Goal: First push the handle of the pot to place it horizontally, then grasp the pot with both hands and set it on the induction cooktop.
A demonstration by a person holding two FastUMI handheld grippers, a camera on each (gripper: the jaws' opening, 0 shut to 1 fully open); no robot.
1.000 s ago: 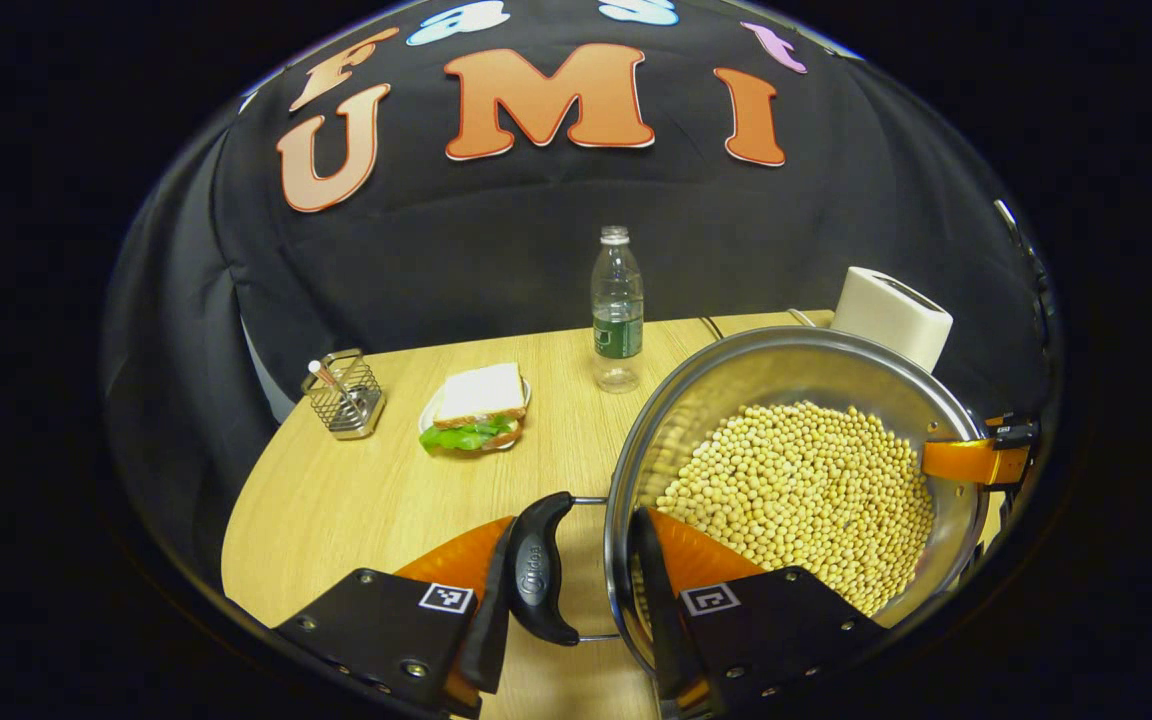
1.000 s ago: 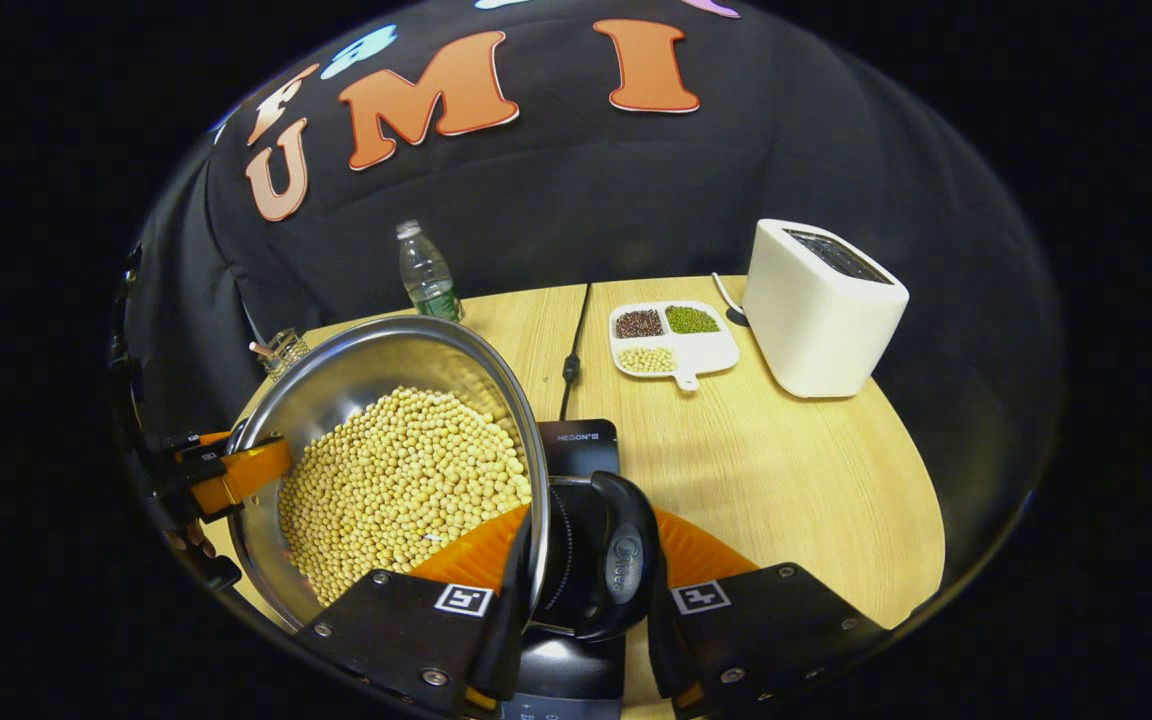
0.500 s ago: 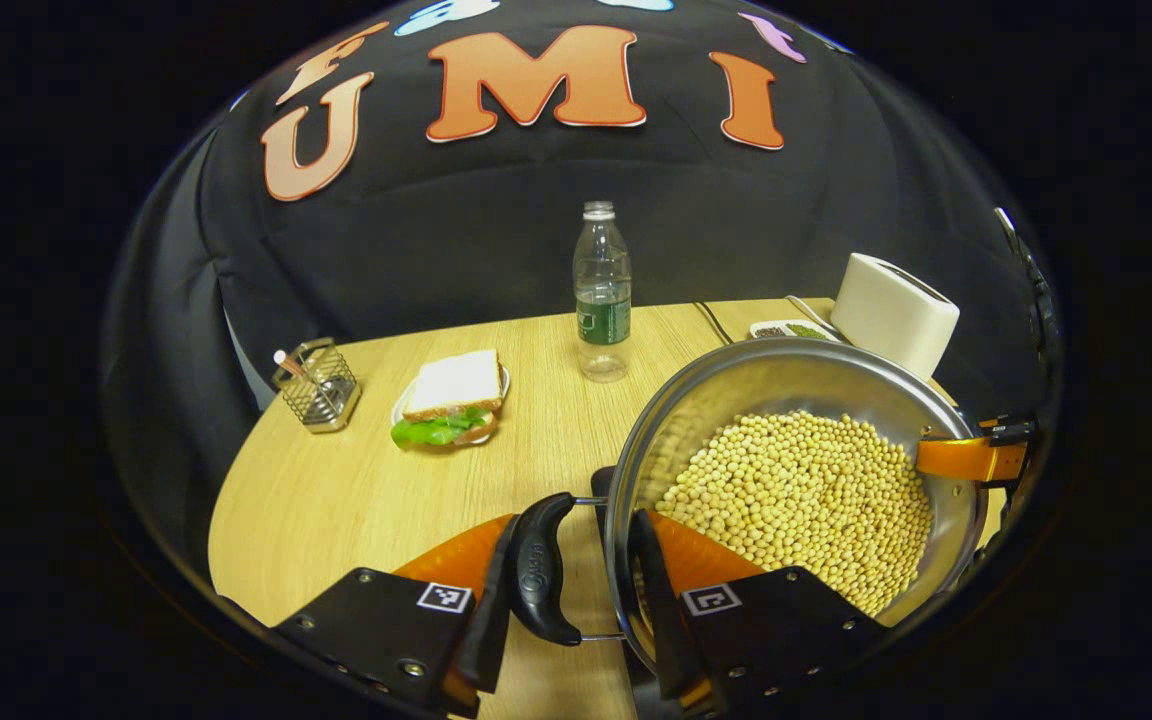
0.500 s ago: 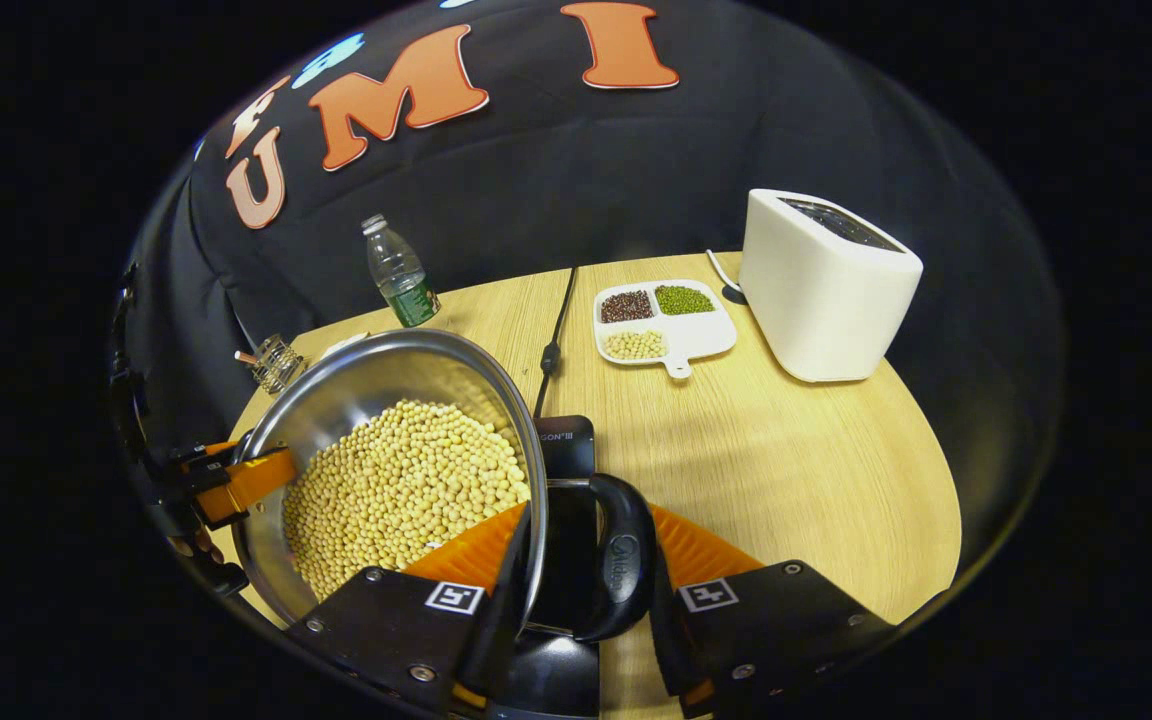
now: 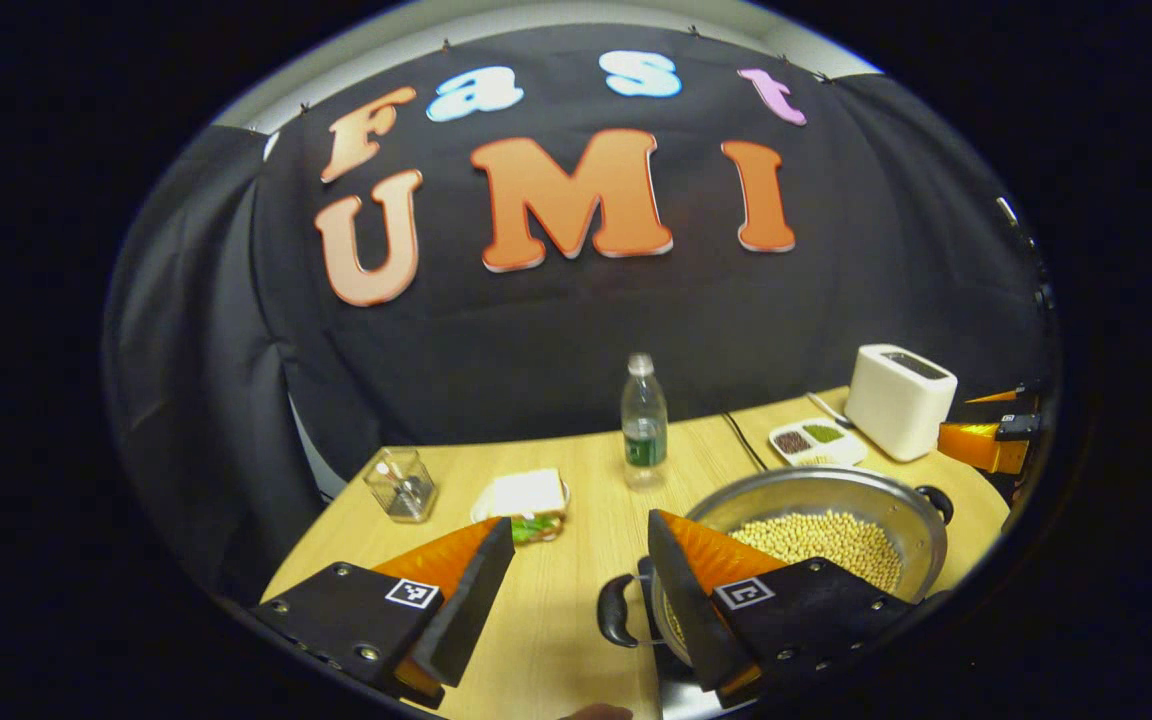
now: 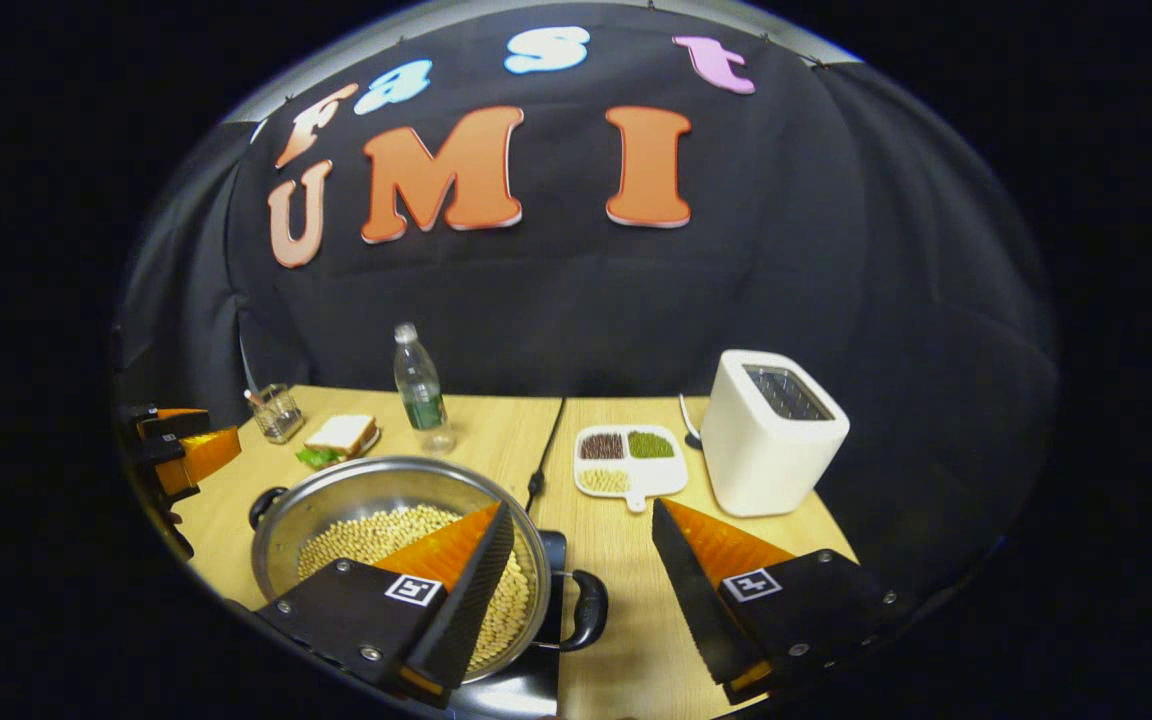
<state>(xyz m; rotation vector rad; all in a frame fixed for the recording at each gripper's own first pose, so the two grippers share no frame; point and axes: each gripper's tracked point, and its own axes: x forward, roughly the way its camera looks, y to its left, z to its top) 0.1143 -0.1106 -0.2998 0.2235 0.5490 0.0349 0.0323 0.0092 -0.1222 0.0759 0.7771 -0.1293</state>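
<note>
Both your grippers, left and right, gape wide, holding nothing. The round steel pot of pebbly soybeans rests on the glossy induction cooktop at 7 o'clock in the right gripper view, looped handles level.

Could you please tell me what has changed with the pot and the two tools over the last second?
Both tools let go: the left tool and right tool were clamped on the pot's side handles and are now open and drawn back above it. The pot, held tilted before, now sits level on the induction cooktop. The water bottle, toaster and sandwich stayed put.
</note>
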